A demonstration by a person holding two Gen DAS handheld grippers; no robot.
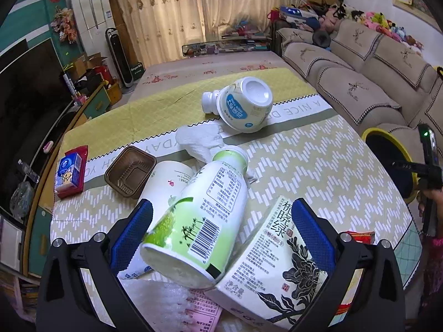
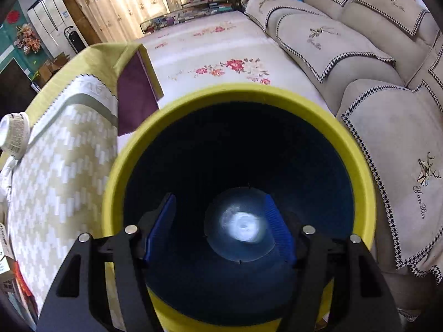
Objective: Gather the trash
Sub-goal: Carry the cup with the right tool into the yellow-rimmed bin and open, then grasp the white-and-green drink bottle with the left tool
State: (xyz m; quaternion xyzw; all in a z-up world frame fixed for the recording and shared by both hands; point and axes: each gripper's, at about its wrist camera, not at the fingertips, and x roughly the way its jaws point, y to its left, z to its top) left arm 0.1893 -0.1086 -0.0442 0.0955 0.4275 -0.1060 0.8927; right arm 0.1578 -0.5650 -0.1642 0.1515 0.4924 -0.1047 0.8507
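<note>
My left gripper (image 1: pixel 221 218) is open over the table, its blue pads on either side of a green and white bottle (image 1: pixel 199 215) lying on its side, not clamped. A printed tea carton (image 1: pixel 279 251) lies to its right under the right finger. Farther off lie a crumpled tissue (image 1: pixel 199 141), a brown plastic tray (image 1: pixel 130 171), a paper cup (image 1: pixel 163 179) and a blue and white bottle (image 1: pixel 243 105). My right gripper (image 2: pixel 221 215) is open and empty above the mouth of a yellow-rimmed dark bin (image 2: pixel 357 149), which also shows in the left wrist view (image 1: pixel 387 152).
A tissue pack (image 1: pixel 69 170) lies at the table's left edge. White foam and wrappers (image 1: pixel 171 301) lie near me. A sofa (image 1: pixel 360 83) runs along the right. A TV cabinet (image 1: pixel 33 138) stands on the left. The bin stands between table and sofa.
</note>
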